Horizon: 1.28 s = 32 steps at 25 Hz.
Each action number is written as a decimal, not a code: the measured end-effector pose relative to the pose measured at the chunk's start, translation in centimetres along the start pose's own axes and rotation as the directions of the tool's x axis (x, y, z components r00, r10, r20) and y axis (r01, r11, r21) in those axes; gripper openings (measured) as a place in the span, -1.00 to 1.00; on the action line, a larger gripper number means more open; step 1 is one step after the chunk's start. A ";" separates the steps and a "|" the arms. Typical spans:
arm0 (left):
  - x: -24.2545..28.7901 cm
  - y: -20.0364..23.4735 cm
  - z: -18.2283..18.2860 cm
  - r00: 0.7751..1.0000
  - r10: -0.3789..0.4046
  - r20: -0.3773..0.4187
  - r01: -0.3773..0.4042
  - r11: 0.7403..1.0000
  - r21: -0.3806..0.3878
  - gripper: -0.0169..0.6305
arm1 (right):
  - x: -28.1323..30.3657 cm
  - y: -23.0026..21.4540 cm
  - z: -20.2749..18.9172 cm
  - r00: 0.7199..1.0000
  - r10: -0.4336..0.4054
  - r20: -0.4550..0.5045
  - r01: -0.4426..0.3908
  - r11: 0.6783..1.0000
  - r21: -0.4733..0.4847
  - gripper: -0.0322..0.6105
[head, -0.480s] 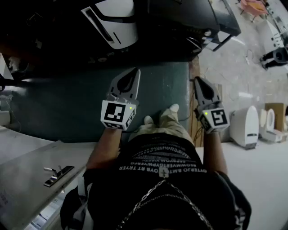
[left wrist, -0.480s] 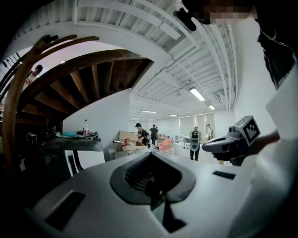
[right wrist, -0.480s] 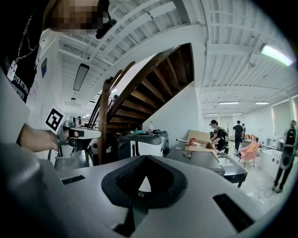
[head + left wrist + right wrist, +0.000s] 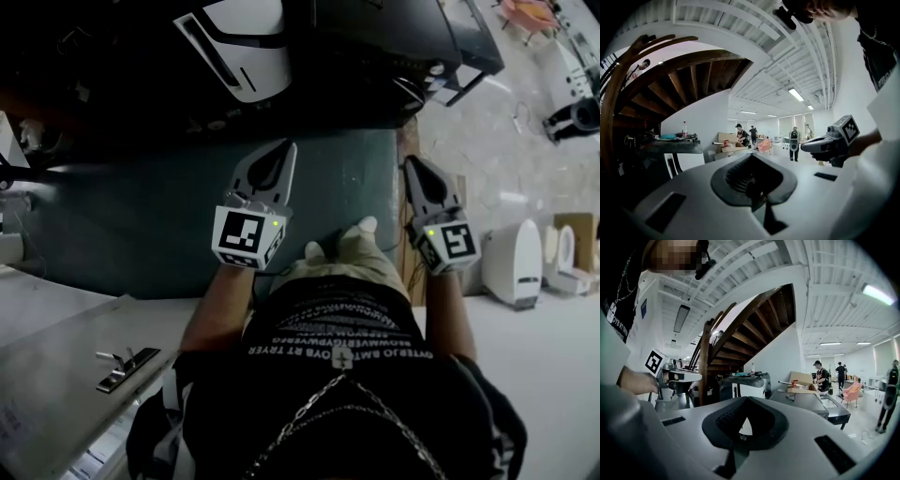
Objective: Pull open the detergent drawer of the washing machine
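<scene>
Hardly shifting since half a second ago: keeping the left gripper (image 4: 284, 150) and right gripper (image 4: 415, 171) in nearly the same spots, with only a hair's drift of the view carrying the metal latch (image 4: 124, 367) at lower left slightly rightward. Holding both grippers out in front, side by side and apart, pointing close to level over a dark green mat (image 4: 141, 216). Keeping the left jaws pressed together with nothing between them. Keeping the right jaws closed at the tips too, gripping nothing, showing just a small hollow of light behind the tips in the right gripper view. Standing with pale shoe tips (image 4: 361, 231) at the mat's near edge, between the two grippers. Facing a white appliance (image 4: 239, 47) with a black stripe at the far side of the mat, well apart from both grippers; unable to confirm it as the washing machine, and not making out the drawer in any view. Looking out past a wooden staircase (image 4: 754, 319) into a bright hall, taking in a bottle (image 4: 685, 127) upright on a dark worktop (image 4: 670, 145), a cardboard box (image 4: 806, 378) beyond, and people (image 4: 794, 143) standing far off.
</scene>
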State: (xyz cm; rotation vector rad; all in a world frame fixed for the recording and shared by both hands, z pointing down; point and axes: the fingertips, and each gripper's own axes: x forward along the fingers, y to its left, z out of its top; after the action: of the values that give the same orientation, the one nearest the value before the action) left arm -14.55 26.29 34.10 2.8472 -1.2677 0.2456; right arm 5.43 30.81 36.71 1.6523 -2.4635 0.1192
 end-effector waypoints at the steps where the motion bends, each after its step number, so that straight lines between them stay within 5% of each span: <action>1: 0.0 0.1 -0.1 1.000 -0.001 -0.002 0.001 1.000 0.005 -0.93 | -0.1 -0.1 -0.2 1.000 -0.007 -0.010 0.007 1.000 0.004 -0.89; 11: 3.2 0.2 -0.2 1.000 0.010 -0.006 -0.010 1.000 -0.018 -0.93 | 0.9 -2.4 -0.1 1.000 0.021 -0.012 -0.020 0.999 0.041 -0.89; 32: 17.9 3.5 0.4 0.999 -0.004 -0.043 0.003 1.000 -0.019 -0.94 | 9.7 -14.6 0.5 1.000 -0.014 -0.004 0.014 1.000 0.009 -0.89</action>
State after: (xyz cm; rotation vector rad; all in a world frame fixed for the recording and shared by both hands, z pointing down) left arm -5.30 10.65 36.17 2.8117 -1.2505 0.2917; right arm 15.25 16.35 37.61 1.6706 -2.4516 0.1323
